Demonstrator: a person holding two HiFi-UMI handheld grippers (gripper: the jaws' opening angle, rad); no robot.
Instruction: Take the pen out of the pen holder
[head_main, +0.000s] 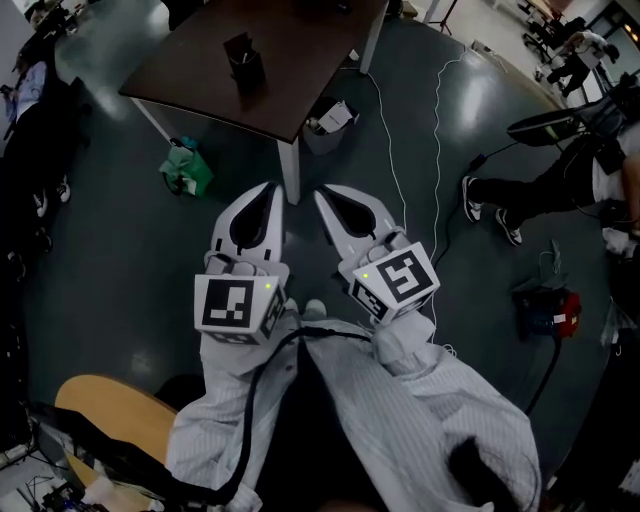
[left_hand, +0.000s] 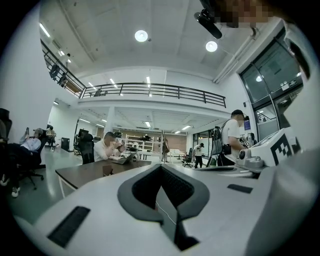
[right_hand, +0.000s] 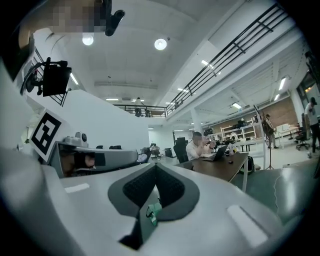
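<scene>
The black pen holder (head_main: 243, 60) stands on the dark brown table (head_main: 300, 70) at the top of the head view; its contents are too dark to make out. Both grippers hang level over the floor, well short of the table's near corner. My left gripper (head_main: 272, 188) is shut with nothing between its jaws, and so is my right gripper (head_main: 322, 192) beside it. In the left gripper view the closed jaws (left_hand: 161, 167) point toward the table (left_hand: 90, 170), where the holder (left_hand: 107, 171) shows as a small dark shape. The right gripper view shows closed jaws (right_hand: 156, 167) and the table (right_hand: 220, 167) to the right.
On the floor lie a green bag (head_main: 185, 168), a grey bin (head_main: 330, 125) under the table and white cables (head_main: 437, 150). A person's legs (head_main: 520, 195) stretch in from the right, near a red and blue object (head_main: 550, 310). A wooden chair (head_main: 110, 410) sits at lower left.
</scene>
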